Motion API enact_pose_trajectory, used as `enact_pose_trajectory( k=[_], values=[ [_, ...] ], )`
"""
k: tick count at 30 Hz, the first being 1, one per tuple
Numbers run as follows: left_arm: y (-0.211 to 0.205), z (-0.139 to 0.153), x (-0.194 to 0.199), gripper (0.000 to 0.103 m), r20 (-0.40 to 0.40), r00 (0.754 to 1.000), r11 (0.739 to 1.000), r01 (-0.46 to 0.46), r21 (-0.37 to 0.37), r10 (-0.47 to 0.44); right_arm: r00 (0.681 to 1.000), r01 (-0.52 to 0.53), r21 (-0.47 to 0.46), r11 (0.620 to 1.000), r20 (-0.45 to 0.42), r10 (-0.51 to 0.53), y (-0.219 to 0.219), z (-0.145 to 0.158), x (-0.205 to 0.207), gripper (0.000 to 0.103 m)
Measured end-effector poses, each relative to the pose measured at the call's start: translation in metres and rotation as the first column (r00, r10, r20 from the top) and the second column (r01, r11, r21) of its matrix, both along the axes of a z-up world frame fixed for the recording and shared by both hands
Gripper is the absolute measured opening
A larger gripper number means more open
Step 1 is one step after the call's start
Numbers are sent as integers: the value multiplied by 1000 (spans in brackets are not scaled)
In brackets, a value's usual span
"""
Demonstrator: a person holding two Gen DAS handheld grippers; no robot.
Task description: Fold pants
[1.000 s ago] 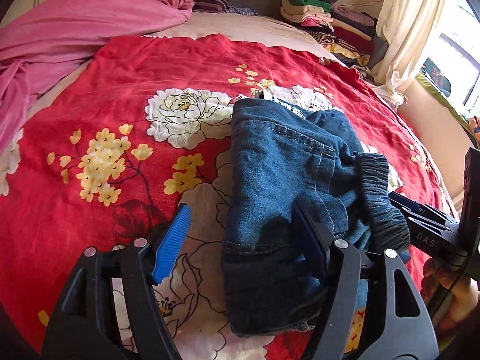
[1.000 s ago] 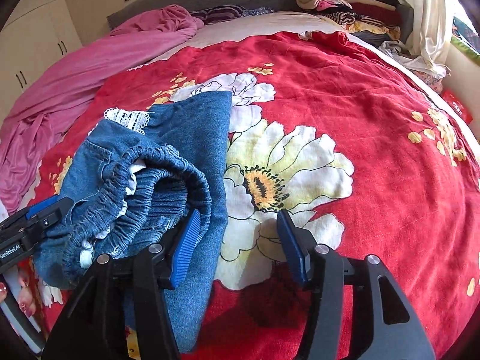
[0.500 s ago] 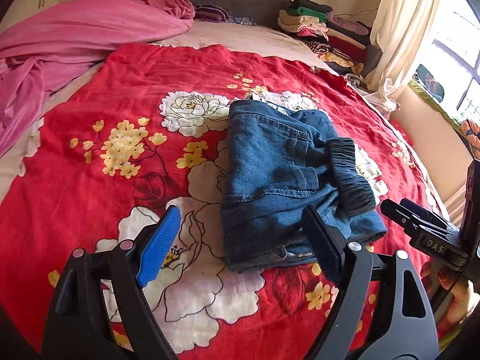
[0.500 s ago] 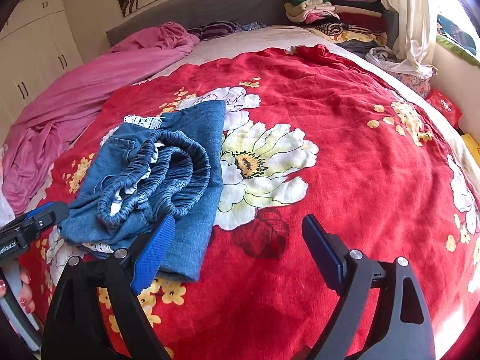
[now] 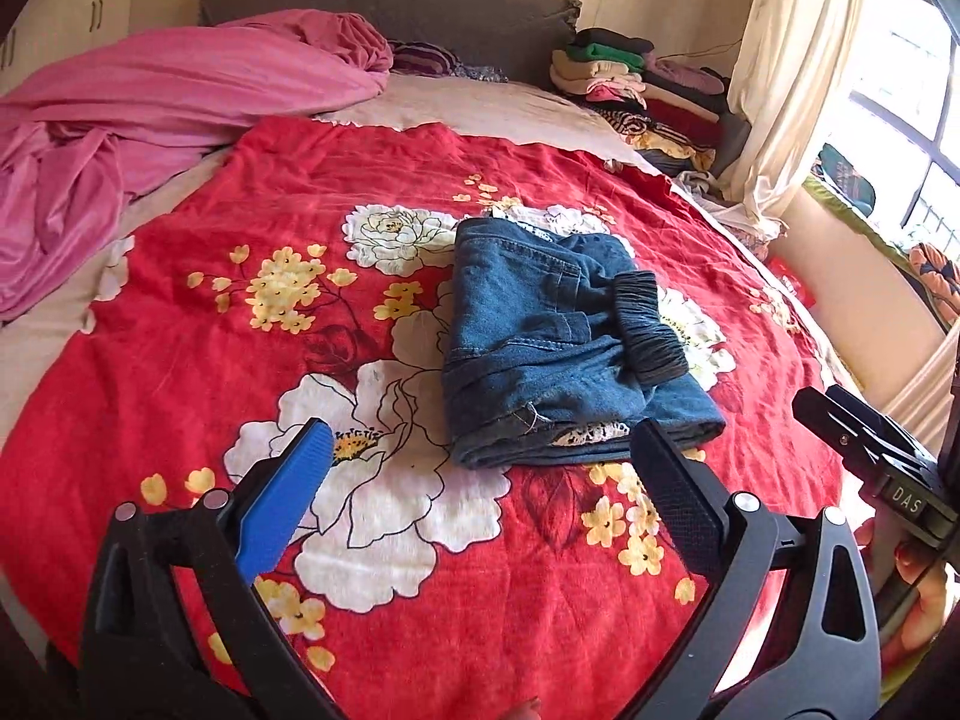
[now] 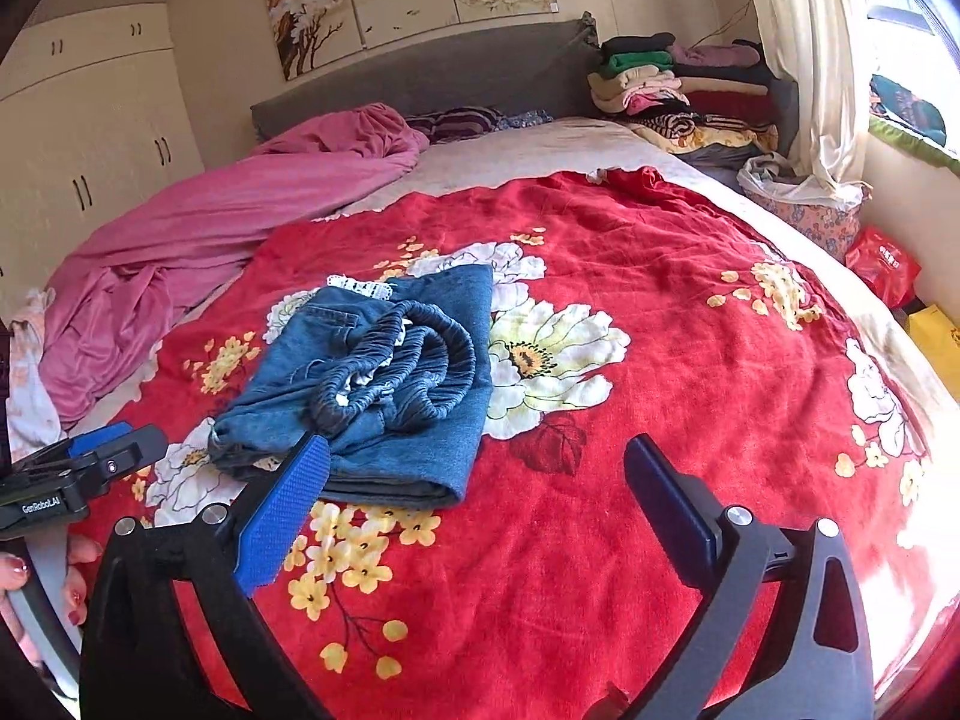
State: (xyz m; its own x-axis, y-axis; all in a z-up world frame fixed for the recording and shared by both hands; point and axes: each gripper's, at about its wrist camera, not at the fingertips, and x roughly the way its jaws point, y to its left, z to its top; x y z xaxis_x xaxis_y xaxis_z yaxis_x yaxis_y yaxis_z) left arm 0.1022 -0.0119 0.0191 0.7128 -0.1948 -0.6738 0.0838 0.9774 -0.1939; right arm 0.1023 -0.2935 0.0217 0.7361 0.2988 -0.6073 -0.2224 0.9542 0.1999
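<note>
The folded pants (image 5: 558, 348) lie in a squat bundle on the red flowered blanket (image 5: 198, 372), ahead of both tools and apart from them. The left gripper (image 5: 480, 498) has the bundle just beyond its right finger; the right gripper (image 6: 474, 504) has it past its left finger, so it sits between the two, about equally near each. Its longer side runs away toward the headboard (image 6: 420, 78), with the gathered waistband (image 6: 414, 360) slumped on top and loose. Both grippers have just been opening and now stand wide with nothing between the fingers. Beyond are a pink sheet (image 5: 150, 102), a stack of folded clothes (image 6: 660, 78) and a curtained window (image 5: 900, 84).
</note>
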Motion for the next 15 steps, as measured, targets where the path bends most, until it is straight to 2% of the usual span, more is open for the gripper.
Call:
enact_pose_trajectory(
  k=[15],
  values=[
    [0,38,-50,93,87,996,1000,-3,5,3,994,-5,-22,1000,107,7,-1,42,-55,98]
  ],
)
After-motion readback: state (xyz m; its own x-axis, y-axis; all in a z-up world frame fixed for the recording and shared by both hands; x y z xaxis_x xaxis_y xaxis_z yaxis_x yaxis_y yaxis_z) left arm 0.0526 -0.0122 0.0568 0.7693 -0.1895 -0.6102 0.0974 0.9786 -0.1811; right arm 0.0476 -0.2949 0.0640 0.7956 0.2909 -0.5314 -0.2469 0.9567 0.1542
